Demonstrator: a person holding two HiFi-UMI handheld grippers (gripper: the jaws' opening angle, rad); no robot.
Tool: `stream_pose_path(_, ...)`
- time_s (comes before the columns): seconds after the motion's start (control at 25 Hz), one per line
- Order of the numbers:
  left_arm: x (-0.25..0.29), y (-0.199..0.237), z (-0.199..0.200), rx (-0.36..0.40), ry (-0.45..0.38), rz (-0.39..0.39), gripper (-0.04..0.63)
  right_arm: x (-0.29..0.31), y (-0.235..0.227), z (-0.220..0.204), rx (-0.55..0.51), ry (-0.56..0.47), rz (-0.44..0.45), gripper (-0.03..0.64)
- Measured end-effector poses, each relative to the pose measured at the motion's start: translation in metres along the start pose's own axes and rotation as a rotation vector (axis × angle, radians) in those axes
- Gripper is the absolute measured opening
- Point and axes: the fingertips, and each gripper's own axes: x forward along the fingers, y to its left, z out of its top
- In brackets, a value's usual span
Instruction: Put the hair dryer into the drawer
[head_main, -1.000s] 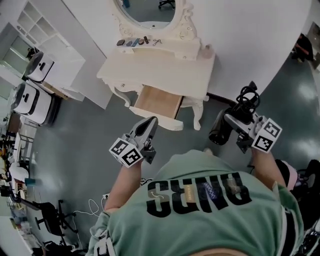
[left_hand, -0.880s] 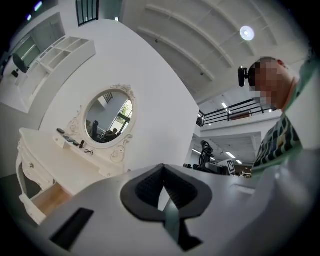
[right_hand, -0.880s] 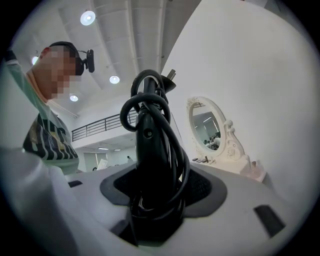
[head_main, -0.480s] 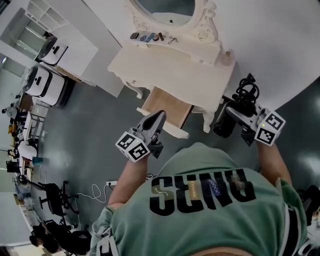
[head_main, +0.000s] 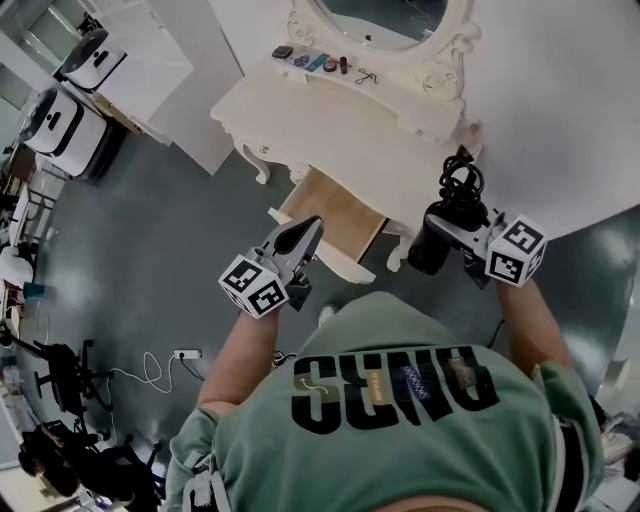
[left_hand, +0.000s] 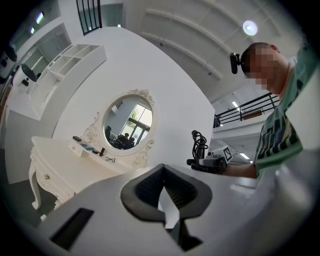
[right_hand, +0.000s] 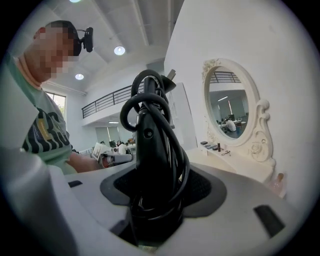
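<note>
The black hair dryer (head_main: 443, 228), its cord wound around it, is gripped in my right gripper (head_main: 455, 218), which hangs at the right front corner of the cream dressing table (head_main: 330, 125). In the right gripper view the hair dryer (right_hand: 152, 150) stands upright between the pads, filling the jaws of my right gripper (right_hand: 155, 192). The wooden drawer (head_main: 335, 212) is pulled out under the tabletop. My left gripper (head_main: 305, 230) hovers over the drawer's front edge, jaws together and empty. The left gripper view shows my left gripper (left_hand: 165, 200) pointing level at the mirror.
An oval mirror (head_main: 390, 18) tops the table, with small items (head_main: 320, 62) on its shelf. White appliances (head_main: 60, 125) stand at the far left beside a white shelf unit. A cable (head_main: 150, 372) and a chair (head_main: 60, 375) are on the grey floor at left.
Both grippers have moved closer to the dressing table. The left one now overlaps the drawer front, and the right one carried the hair dryer up to the table's right front corner.
</note>
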Motion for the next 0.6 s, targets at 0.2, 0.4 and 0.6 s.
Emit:
stream_pose_path(0.2,-0.029,0.037,-0.012,-0.009,-0.017,0.068,0.008,0.079,-0.005,-0.021,-0.05,0.163,0.072,0.236)
stream_pose_path(0.4,-0.066,0.089,-0.033,-0.035,-0.023,0.152,0.008,0.165,-0.01,-0.06,-0.047,0.32,0.107,0.236)
stream_pose_path(0.6,-0.088,0.125,-0.055,-0.068,-0.02,0.186,0.008,0.238,-0.02,-0.117,-0.085,0.497,0.118,0.236)
